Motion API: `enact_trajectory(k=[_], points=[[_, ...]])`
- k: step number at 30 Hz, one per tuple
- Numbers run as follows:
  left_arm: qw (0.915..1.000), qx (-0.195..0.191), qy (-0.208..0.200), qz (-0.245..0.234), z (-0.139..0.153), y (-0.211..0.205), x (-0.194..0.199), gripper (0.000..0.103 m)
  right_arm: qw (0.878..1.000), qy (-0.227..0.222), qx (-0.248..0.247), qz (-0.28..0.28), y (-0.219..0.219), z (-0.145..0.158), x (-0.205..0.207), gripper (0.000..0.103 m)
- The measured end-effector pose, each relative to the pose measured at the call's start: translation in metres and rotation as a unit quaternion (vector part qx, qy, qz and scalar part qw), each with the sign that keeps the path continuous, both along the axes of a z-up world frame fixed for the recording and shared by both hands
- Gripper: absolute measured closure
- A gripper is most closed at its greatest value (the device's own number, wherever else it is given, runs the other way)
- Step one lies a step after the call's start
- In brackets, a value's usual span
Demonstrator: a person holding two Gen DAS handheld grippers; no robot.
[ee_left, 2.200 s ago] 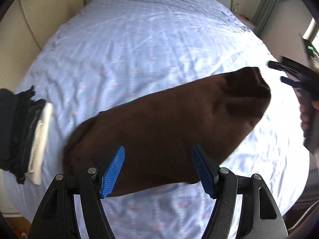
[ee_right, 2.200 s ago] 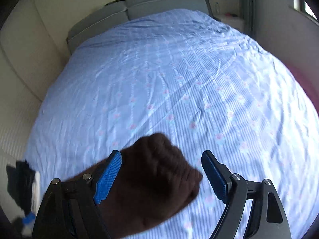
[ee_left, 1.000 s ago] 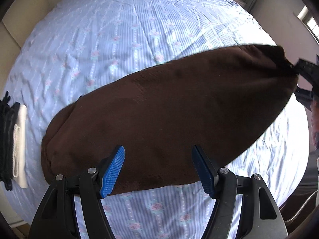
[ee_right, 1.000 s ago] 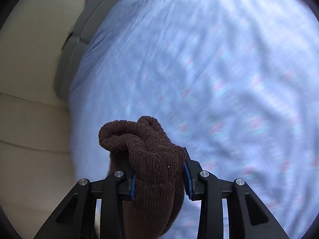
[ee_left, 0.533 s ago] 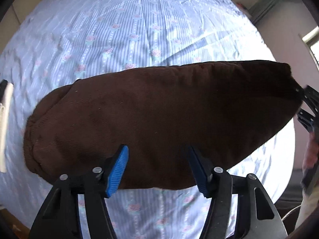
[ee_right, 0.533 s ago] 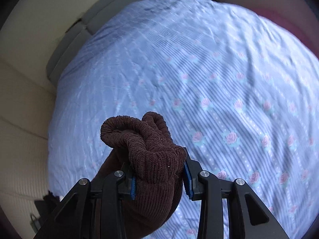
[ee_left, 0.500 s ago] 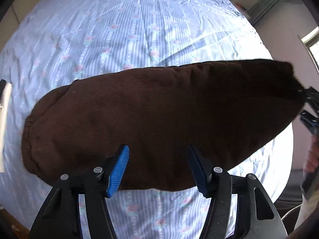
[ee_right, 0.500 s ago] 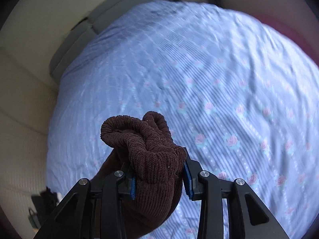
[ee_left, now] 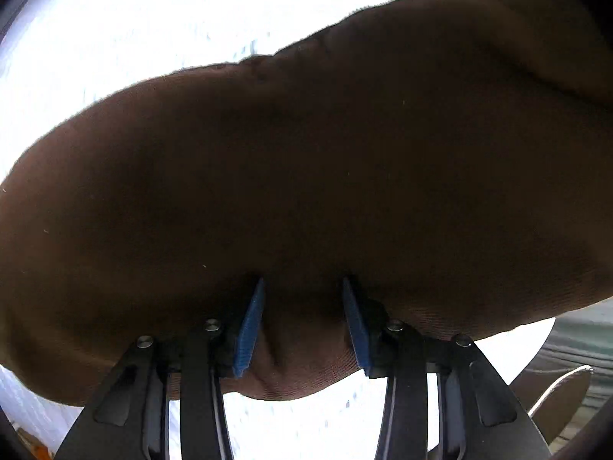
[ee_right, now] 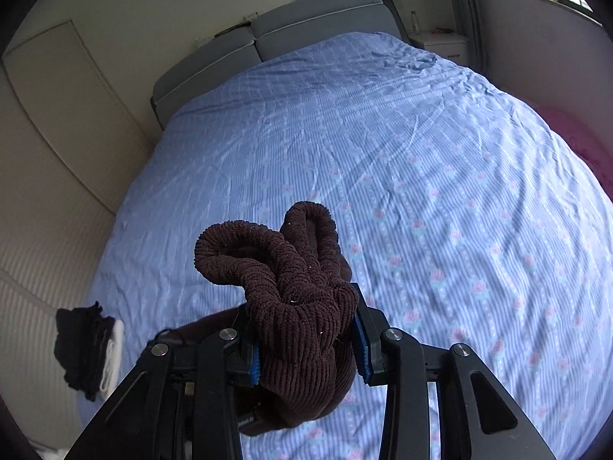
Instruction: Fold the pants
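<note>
Pants (ee_left: 306,176) were held up off the bed (ee_right: 440,176), one end per tool, probably to stretch them flat before laying down for a fold. Right tool (ee_right: 306,349) was clamped tight on a bunched end. Left tool (ee_left: 302,322) was narrowed onto the lower edge, pinching fabric between its pads.

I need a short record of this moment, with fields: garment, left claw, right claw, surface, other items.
garment: brown pants, held at two places
left claw: shut on a fold of the pants
right claw: shut on a bunched ribbed edge of the pants
surface: bed sheet, blue with roses
other items: dark clothes stack at the bed's left edge; grey headboard
</note>
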State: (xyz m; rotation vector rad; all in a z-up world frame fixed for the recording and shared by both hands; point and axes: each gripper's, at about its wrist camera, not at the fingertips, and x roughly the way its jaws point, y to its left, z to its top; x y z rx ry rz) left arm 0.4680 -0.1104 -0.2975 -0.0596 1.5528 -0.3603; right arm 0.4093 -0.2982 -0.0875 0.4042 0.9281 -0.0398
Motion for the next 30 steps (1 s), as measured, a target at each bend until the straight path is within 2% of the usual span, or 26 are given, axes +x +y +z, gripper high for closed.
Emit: enact_trajectory(k=[3, 7, 12, 16, 22, 27, 30], points=[[0.9969, -0.026, -0.061, 0.043, 0.047, 0.036, -0.001, 0.063, 1.0, 0.002, -0.007, 0.0, 0.009, 0.01, -0.004, 0.066], [0.9898, -0.02, -0.114, 0.083, 0.097, 0.105, -0.018, 0.063, 0.999, 0.005, -0.029, 0.017, 0.04, 0.018, 0.003, 0.066], [0.9824, 0.001, -0.135, 0.129, 0.126, 0.176, -0.044, 0.063, 0.997, 0.007, -0.029, 0.077, 0.111, 0.021, 0.016, 0.066], [0.9747, -0.003, -0.143, 0.172, 0.136, 0.225, -0.058, 0.063, 0.989, 0.012, -0.033, 0.145, 0.185, 0.015, 0.023, 0.066], [0.9693, 0.0, -0.154, 0.192, 0.133, 0.273, -0.082, 0.063, 0.97, 0.044, -0.042, 0.237, 0.296, -0.017, 0.022, 0.066], [0.9662, 0.012, -0.151, 0.209, 0.134, 0.321, -0.093, 0.061, 0.959, 0.098, -0.044, 0.264, 0.348, -0.057, 0.02, 0.064], [0.9648, 0.026, -0.149, 0.215, 0.132, 0.34, -0.098, 0.051, 0.953, 0.127, -0.053, 0.27, 0.365, -0.073, 0.018, 0.055]])
